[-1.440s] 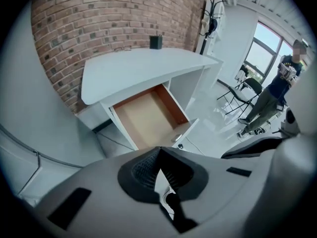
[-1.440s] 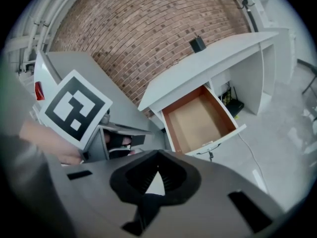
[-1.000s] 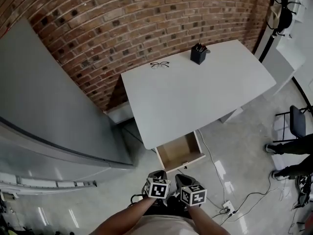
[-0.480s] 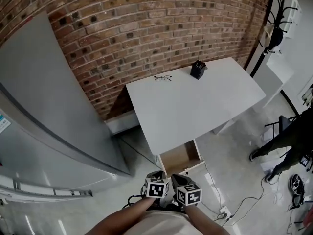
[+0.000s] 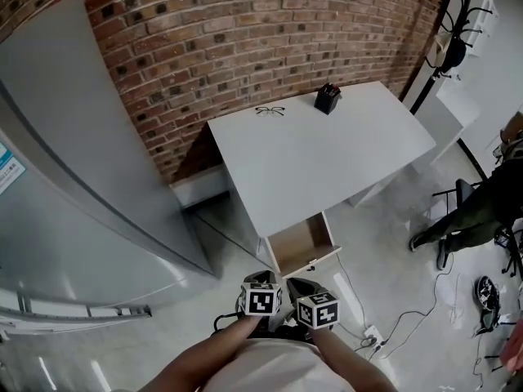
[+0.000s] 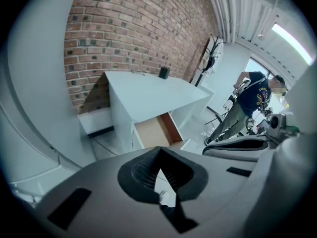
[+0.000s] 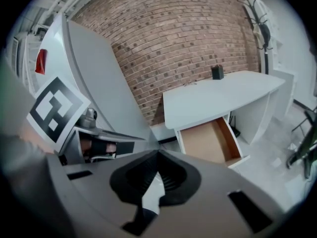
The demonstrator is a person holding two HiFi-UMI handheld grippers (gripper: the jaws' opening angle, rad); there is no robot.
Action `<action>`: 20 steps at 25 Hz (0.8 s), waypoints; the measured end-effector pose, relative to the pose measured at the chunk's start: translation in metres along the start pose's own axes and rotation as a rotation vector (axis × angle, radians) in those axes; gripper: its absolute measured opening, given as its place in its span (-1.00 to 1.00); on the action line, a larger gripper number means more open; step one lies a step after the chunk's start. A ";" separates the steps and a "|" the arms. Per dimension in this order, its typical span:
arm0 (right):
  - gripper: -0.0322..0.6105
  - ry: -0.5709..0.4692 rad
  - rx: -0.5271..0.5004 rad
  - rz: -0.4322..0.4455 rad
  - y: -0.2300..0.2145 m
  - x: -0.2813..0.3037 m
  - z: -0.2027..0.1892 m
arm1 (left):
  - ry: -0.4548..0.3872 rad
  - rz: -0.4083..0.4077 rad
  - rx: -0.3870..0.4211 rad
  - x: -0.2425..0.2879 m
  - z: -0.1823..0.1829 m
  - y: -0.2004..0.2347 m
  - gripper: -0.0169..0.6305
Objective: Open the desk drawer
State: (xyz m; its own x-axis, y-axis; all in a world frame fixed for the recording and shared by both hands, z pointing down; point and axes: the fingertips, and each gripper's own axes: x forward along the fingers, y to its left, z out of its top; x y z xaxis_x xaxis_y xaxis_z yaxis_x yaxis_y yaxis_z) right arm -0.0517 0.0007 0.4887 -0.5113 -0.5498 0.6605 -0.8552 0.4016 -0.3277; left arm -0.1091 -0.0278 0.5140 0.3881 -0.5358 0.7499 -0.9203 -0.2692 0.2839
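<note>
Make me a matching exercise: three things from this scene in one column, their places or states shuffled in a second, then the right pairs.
1. wood-lined white desk drawer
2. thin black-framed glasses
3. black square pen holder

A. standing upright on the white desktop
B. pulled open below the desktop
C. lying flat on the desktop

Pairs: 1-B, 2-C, 3-A

White desk [image 5: 319, 153], tan drawer [image 5: 301, 245] (red-brown brick wall [image 5: 245, 39])

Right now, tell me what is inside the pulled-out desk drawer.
The drawer shows only its bare brown bottom and walls; nothing lies in the visible part. Its rear end sits under the desk top, hidden.
</note>
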 end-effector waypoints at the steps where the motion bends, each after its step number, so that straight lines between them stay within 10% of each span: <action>1: -0.85 -0.003 0.002 -0.005 0.000 -0.001 0.000 | -0.001 0.000 -0.006 -0.001 0.000 0.001 -0.93; 20: -0.85 0.010 -0.090 -0.035 -0.005 -0.013 -0.016 | 0.021 -0.027 0.045 0.022 -0.006 -0.018 -0.93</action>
State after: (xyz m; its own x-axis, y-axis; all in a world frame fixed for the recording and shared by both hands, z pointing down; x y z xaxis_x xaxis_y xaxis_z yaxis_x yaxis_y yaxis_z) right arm -0.0388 0.0174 0.4922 -0.4801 -0.5577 0.6771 -0.8611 0.4470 -0.2423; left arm -0.0847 -0.0303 0.5289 0.4109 -0.5114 0.7547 -0.9063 -0.3191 0.2773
